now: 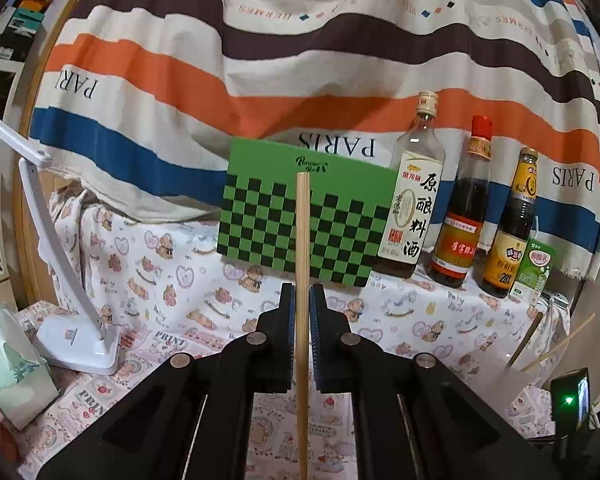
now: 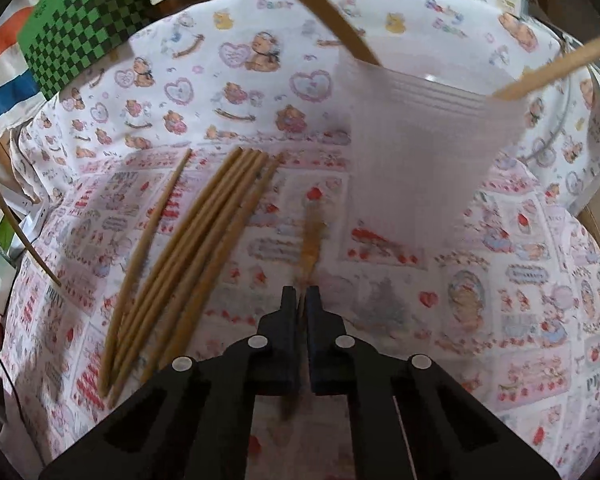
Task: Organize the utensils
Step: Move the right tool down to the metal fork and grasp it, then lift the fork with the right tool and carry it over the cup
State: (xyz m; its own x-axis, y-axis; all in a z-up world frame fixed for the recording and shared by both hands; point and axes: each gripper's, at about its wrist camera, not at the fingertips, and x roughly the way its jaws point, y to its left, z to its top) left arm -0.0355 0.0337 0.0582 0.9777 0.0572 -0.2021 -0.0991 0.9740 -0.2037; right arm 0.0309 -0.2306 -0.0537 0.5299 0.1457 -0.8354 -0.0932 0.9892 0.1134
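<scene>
Gripping one chopstick (image 1: 302,248) upright, the left hand-held gripper (image 1: 302,300) is clamped.

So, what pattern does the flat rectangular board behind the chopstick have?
The flat green rectangular board has a black-and-green checkerboard pattern; the left wrist view shows it best.

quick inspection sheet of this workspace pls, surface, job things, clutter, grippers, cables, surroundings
surface: table under a printed bear-and-heart cloth.
job's things: loose chopsticks lying side by side on the cloth; translucent cup standing upright with chopsticks already in it.
clutter: green checkered box, three sauce bottles, small green carton, white desk lamp.
grippers: left hand-held gripper shut on one chopstick held upright; right hand-held gripper shut on a blurred chopstick over the cloth.
cables: thin dark cable at the left edge.
surroundings: striped fabric hung behind the table.
</scene>
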